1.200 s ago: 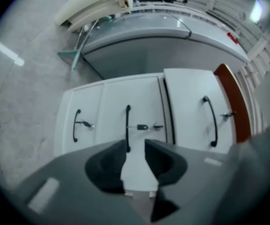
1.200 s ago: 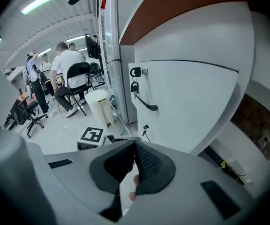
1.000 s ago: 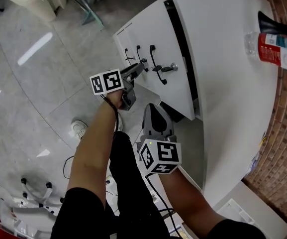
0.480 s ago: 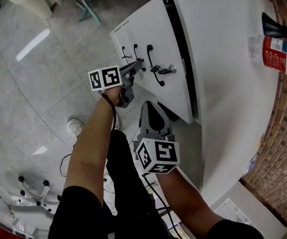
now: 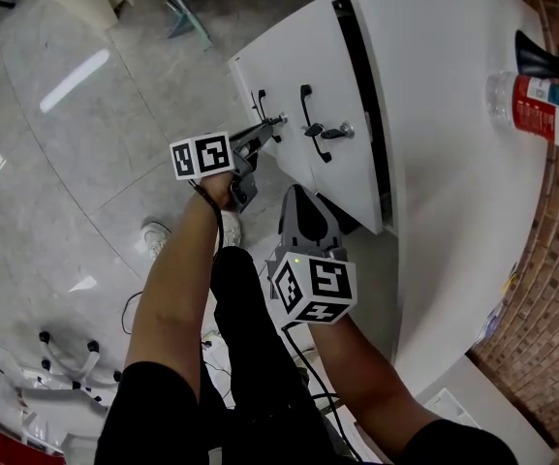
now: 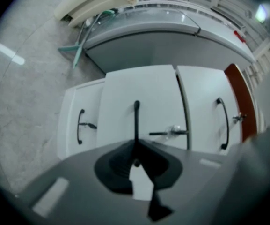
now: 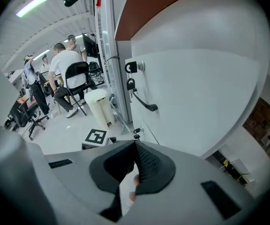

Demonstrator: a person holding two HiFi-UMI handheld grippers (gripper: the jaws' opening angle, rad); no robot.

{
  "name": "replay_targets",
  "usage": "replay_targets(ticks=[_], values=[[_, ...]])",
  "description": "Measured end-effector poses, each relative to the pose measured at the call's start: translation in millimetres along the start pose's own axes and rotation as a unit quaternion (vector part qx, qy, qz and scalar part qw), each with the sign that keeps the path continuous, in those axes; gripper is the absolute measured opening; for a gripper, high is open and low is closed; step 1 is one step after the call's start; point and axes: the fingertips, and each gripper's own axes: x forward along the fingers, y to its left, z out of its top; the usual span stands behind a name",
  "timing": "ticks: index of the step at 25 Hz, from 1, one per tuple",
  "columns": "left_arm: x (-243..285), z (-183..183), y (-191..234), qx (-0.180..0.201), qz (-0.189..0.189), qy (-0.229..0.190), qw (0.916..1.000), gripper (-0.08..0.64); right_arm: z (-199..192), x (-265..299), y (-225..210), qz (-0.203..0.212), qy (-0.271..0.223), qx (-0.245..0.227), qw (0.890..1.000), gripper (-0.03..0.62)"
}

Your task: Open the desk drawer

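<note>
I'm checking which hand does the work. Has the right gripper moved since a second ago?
No. The right gripper still hangs by the white drawer cabinet's near corner; the left gripper holds the drawer handle.

Bright, even indoor light; lamp glare streaks on glossy floor (image 5: 66, 85) left of left gripper (image 5: 278, 121), white desk top (image 5: 453, 114) beyond right gripper (image 5: 298, 194) near blown out. Gripper views fisheye, dark corners, own bodies blurred; drawer handle (image 6: 136, 121) clamped in left one fairly sharp; strip lights (image 7: 36, 6) up-left of right gripper
</note>
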Motion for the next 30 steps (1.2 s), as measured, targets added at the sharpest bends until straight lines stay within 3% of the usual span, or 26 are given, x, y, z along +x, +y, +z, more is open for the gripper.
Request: replay_targets(ticks=[13, 16, 18, 19, 20, 21, 24, 26, 30], values=[[-60.5, 1.4, 14.2, 0.002, 0.034, -0.010, 0.9994, 0.023, 2.0, -3.0, 16.5, 0.023, -0.003, -0.008, 1.000, -0.002], [-67.4, 3.2, 13.2, 0.041, 0.065, -0.014, 0.9969, 0.052, 3.5, -5.2, 17.4, 0.026, -0.006, -0.011, 1.000, -0.002], [-83.7, 6.4, 11.2, 0.085, 0.095, -0.030, 0.9913, 0.121, 4.8, -7.5, 15.3, 0.028, -0.008, -0.012, 1.000, -0.002], [-96.7, 9.0, 8.1, 0.118, 0.119, -0.042, 0.9850, 0.121, 5.4, -9.4, 14.2, 0.029, -0.008, -0.012, 0.999, -0.002], [-112.6, 12.1, 3.3, 0.159, 0.148, -0.055, 0.9744, 0.073, 6.2, -11.9, 13.5, 0.030, -0.008, -0.012, 0.999, -0.002], [-130.3, 15.3, -3.9, 0.202, 0.180, -0.067, 0.9603, 0.000, 7.4, -14.7, 13.7, 0.032, -0.009, -0.012, 0.999, -0.002], [-182.0, 21.2, -42.4, 0.297, 0.245, -0.093, 0.9183, -0.003, 15.4, -26.2, 21.4, 0.042, -0.015, -0.008, 0.999, -0.002], [-210.9, 21.5, -76.8, 0.325, 0.267, -0.108, 0.9007, -0.003, 25.7, -38.3, 30.3, 0.049, -0.025, -0.006, 0.998, -0.002], [-252.7, 29.3, -157.4, 0.358, 0.299, -0.137, 0.8736, -0.003, 64.6, -68.4, 53.8, 0.065, -0.059, -0.003, 0.996, -0.002]])
